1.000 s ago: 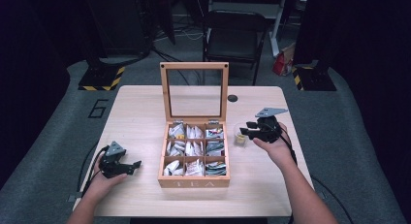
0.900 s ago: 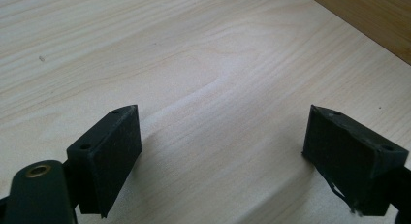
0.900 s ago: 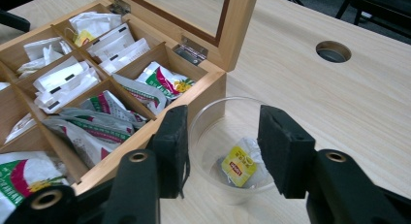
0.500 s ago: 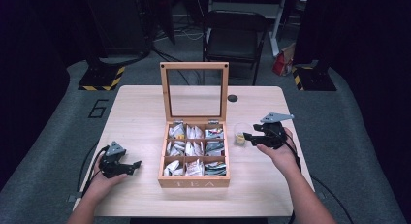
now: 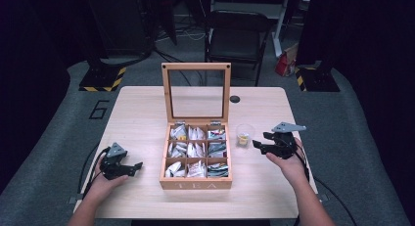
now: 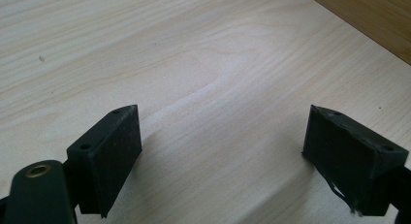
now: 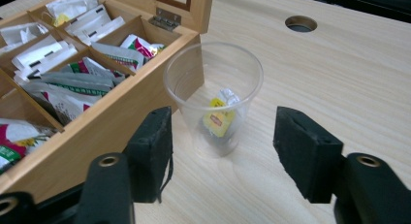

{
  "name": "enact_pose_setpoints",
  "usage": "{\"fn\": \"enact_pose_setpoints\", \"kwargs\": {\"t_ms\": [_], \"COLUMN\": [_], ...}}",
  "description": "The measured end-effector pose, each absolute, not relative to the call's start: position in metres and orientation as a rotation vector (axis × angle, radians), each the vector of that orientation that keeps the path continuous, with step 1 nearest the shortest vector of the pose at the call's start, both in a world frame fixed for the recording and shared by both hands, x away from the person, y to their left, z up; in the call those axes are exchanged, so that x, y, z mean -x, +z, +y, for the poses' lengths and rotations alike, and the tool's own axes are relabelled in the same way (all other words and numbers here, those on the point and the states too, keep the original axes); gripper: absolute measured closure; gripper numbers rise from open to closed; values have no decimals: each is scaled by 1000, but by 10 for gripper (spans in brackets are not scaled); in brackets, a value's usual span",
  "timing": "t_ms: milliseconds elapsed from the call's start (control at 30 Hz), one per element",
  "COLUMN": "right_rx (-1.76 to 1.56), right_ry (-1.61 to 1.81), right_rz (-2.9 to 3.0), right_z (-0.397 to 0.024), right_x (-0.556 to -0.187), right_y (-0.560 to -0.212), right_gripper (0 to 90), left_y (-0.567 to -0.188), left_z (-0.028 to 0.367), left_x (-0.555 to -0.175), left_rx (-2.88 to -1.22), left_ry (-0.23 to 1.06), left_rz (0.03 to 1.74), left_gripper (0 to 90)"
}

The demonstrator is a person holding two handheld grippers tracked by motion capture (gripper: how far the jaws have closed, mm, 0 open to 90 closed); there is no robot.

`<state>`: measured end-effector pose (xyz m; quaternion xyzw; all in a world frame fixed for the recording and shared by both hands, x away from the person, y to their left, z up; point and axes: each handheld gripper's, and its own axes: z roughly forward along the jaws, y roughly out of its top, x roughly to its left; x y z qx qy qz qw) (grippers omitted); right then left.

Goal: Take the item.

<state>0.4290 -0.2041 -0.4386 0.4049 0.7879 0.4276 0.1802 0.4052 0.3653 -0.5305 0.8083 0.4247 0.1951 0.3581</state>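
**Dim studio around a pale wooden table**

A light wooden table (image 5: 147,118) with a round cable hole (image 5: 235,99) stands on grey carpet (image 5: 58,152) marked with a black "6" (image 5: 99,109). Behind it sits a black folding chair (image 5: 235,37). Yellow-black striped bases (image 5: 103,79) flank it; the surroundings fall into darkness.

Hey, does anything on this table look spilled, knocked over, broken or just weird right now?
Nothing stands out. The clear cup stands upright beside the tea box with a tea bag in its bottom. The box's lid is propped open and the packets sit in their compartments. Both claws, left and right, are open and empty.
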Motion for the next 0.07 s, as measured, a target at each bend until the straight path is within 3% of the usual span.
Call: {"fn": "enact_pose_setpoints", "kwargs": {"t_ms": [67], "right_rx": [-1140], "right_ry": [1201], "right_rz": [2225], "right_z": [-203], "right_x": [-428], "right_y": [-443], "right_gripper": [309], "left_y": [-531], "left_z": [365], "left_x": [-405], "left_rx": [-2085], "left_ry": [502], "left_rz": [1096], "left_gripper": [131]}}
